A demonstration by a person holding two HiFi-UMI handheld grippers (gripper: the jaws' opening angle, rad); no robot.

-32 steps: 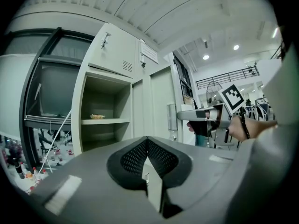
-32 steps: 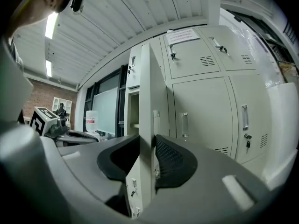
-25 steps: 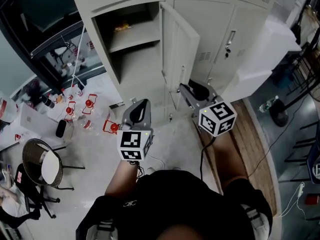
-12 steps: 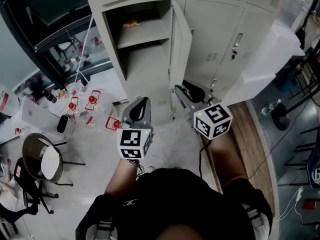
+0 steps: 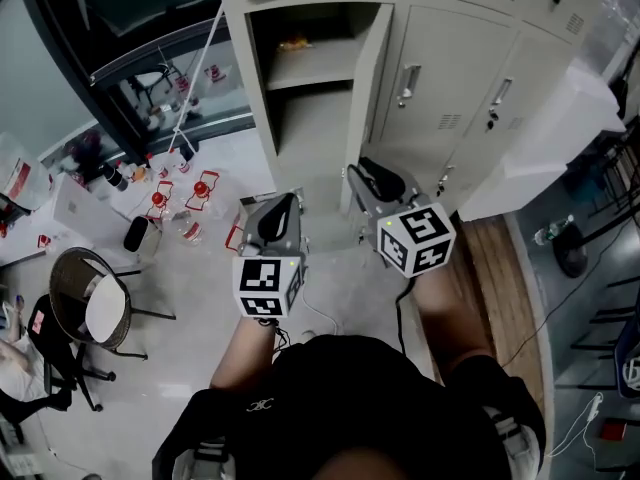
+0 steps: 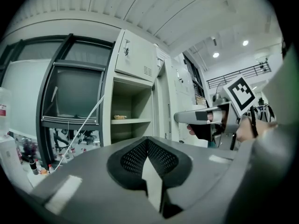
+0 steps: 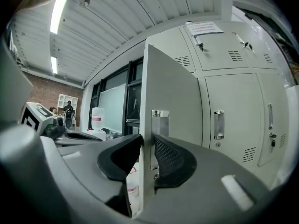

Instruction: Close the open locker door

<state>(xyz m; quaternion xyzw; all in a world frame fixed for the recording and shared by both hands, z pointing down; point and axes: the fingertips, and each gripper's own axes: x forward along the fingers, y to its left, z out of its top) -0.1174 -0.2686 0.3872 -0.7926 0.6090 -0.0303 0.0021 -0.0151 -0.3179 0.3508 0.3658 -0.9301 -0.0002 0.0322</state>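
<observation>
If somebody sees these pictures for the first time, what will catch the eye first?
The open locker door stands out first, swung out at the top of the head view. Next comes the right gripper: its fingers have just been closing and grip the door's free edge. The left gripper, fingers together and empty, is held level beside it.
</observation>
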